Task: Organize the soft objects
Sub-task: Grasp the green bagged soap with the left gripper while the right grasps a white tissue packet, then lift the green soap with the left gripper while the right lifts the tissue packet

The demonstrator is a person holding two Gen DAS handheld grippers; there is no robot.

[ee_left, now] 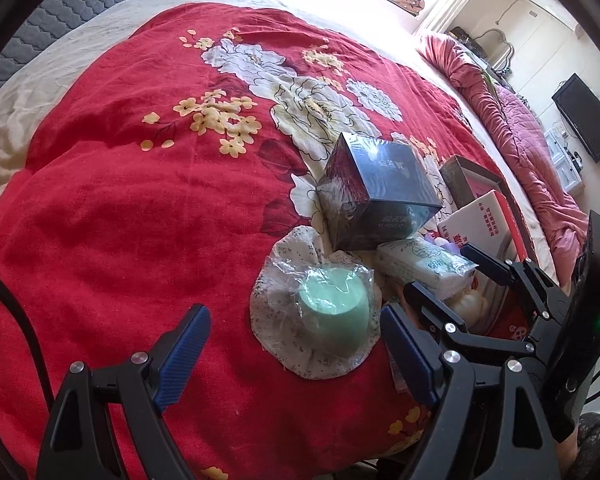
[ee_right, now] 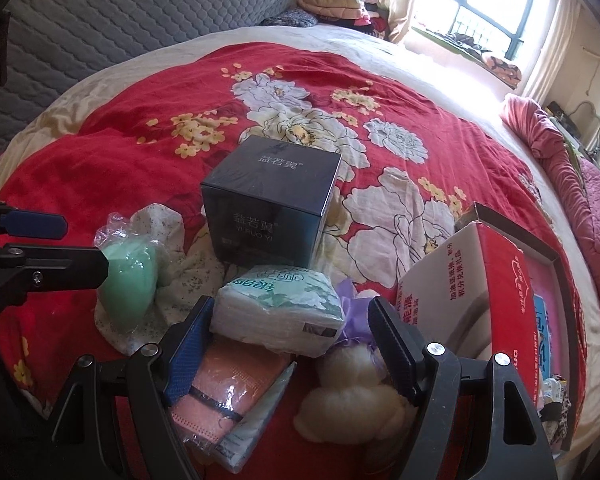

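Sorting looks barely begun: both the left gripper (ee_left: 296, 354) and right gripper (ee_right: 290, 344) hang wide and empty. Soft things lie heaped near the bed's (ee_left: 100, 208) front edge: green roll (ee_left: 334, 304), tissue pack (ee_right: 278, 304), pink cloth (ee_right: 228, 396), cream plush (ee_right: 348, 400). A dark box (ee_right: 272, 200) and red carton (ee_right: 472, 296) crowd them.

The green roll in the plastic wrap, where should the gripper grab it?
Probably across the round body of the green roll, coming down from above with the open left gripper. It seems to lie tilted on a speckled cloth, free at both sides. The loose wrap would likely slip, so squeeze the firm middle.
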